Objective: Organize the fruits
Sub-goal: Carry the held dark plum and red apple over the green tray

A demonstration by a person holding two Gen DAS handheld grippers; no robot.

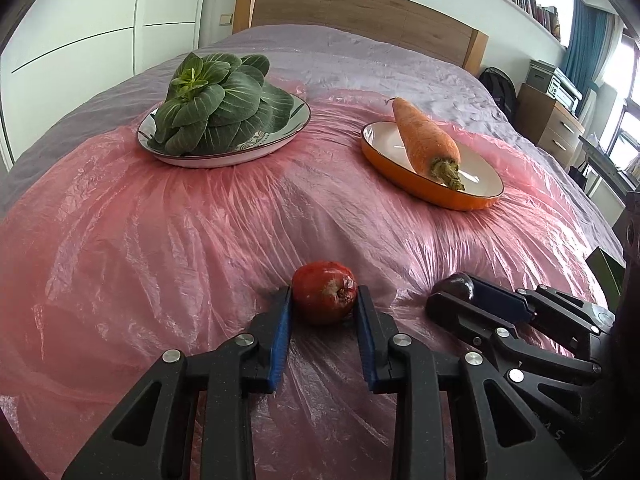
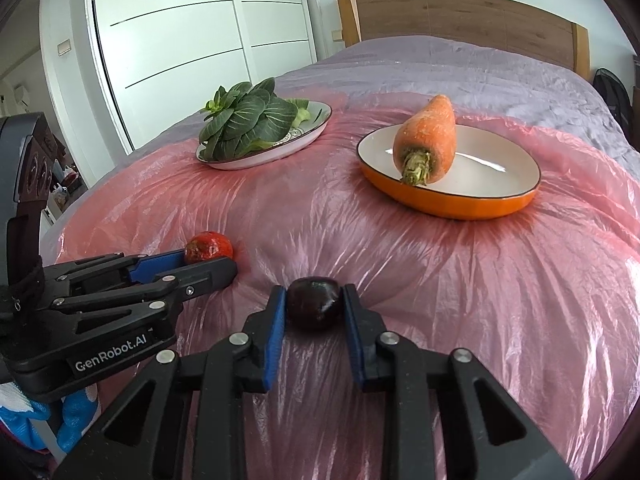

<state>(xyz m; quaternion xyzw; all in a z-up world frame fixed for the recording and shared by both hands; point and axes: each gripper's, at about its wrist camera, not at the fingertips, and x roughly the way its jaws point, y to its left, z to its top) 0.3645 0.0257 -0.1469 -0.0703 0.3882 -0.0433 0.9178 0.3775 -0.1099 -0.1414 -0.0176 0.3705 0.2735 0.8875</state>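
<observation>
A red fruit [image 1: 324,298] lies on the pink plastic sheet [image 1: 160,260], and my left gripper [image 1: 324,292] is shut on it, a blue pad pressing each side. The right wrist view shows the same red fruit [image 2: 208,246] at the tips of the left gripper [image 2: 212,259]. To its right a dark purple fruit [image 2: 314,308] sits between the pads of my right gripper [image 2: 313,292], which is shut on it. From the left wrist view that dark fruit [image 1: 454,285] is half hidden by the right gripper [image 1: 454,294]. Both fruits rest on the sheet.
Further back a white plate [image 1: 224,158] holds leafy greens [image 1: 220,104], and an orange dish [image 1: 440,196] holds a carrot [image 1: 424,140]. The sheet covers a bed with a wooden headboard [image 1: 360,4]. Drawers and shelves stand off the bed's right side.
</observation>
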